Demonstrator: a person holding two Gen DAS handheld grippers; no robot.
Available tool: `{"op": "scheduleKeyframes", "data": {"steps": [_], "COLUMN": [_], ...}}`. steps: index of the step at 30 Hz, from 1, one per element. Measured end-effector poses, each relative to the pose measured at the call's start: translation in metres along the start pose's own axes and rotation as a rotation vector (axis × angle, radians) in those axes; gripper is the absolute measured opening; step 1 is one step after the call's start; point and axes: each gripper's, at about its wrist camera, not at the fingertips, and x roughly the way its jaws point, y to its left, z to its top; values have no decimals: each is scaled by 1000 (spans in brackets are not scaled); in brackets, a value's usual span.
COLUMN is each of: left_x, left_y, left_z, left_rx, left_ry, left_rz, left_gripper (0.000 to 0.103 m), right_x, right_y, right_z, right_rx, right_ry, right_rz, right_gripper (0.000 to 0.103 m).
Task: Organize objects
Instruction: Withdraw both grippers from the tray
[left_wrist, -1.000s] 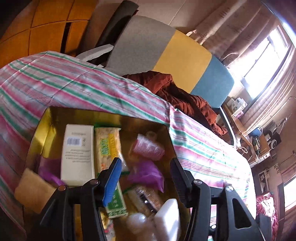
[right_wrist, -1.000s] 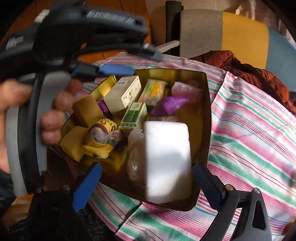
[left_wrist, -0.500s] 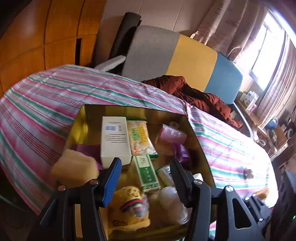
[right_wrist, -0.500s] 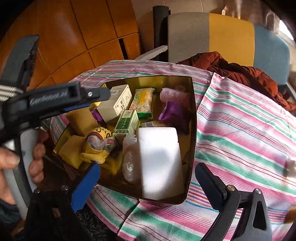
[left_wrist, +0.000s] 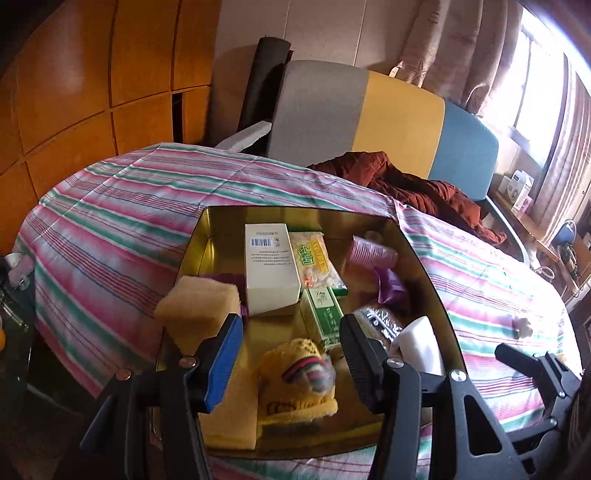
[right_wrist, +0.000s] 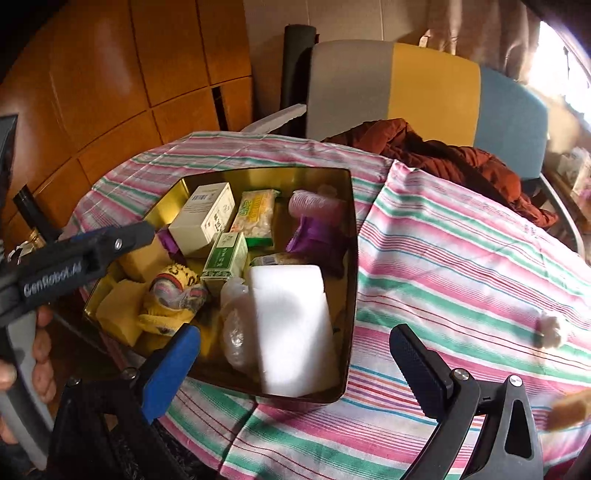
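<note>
A gold tin (left_wrist: 207, 240) (right_wrist: 352, 236) stands on the striped tablecloth. It holds a white box (left_wrist: 269, 266), a snack packet (left_wrist: 314, 258), a green box (right_wrist: 225, 258), a pink roll (right_wrist: 314, 206), a purple wrapper (right_wrist: 314, 236), yellow sponges (left_wrist: 199, 302), a yellow knitted toy (left_wrist: 299, 373) and a white block (right_wrist: 291, 328). My left gripper (left_wrist: 291, 356) hovers open over the tin's near end, above the knitted toy and not touching it. My right gripper (right_wrist: 295, 369) hangs open above the white block at the tin's near edge, gripping nothing.
In the right wrist view my left gripper (right_wrist: 146, 232) and the hand holding it (right_wrist: 40, 350) are at the tin's left side. A small pale object (right_wrist: 550, 330) lies on the cloth to the right. A chair (left_wrist: 369, 110) with a rust jacket (left_wrist: 424, 184) stands behind the table.
My left gripper has drawn back and leftwards from over the tin's middle to its near end, and now sees the whole tin. The right gripper has barely shifted. Both openings are unchanged.
</note>
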Motion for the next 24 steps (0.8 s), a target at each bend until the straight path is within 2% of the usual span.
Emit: {"op": "scheduleKeyframes", "data": {"steps": [12,24], "left_x": [-9,-21], "left_y": [-10,-20], "left_z": [-11,-11], "left_rx": [39,87], "left_ry": [1,-31], "left_rz": [-8,2], "left_gripper": [55,55], "right_x": [-11,-21], "right_y": [-2,-26], "right_z": [-2,-3], "right_rx": [18,74], "right_ry": [-28,-52], "right_rz": [-41,-88], "right_gripper": [103,103]}}
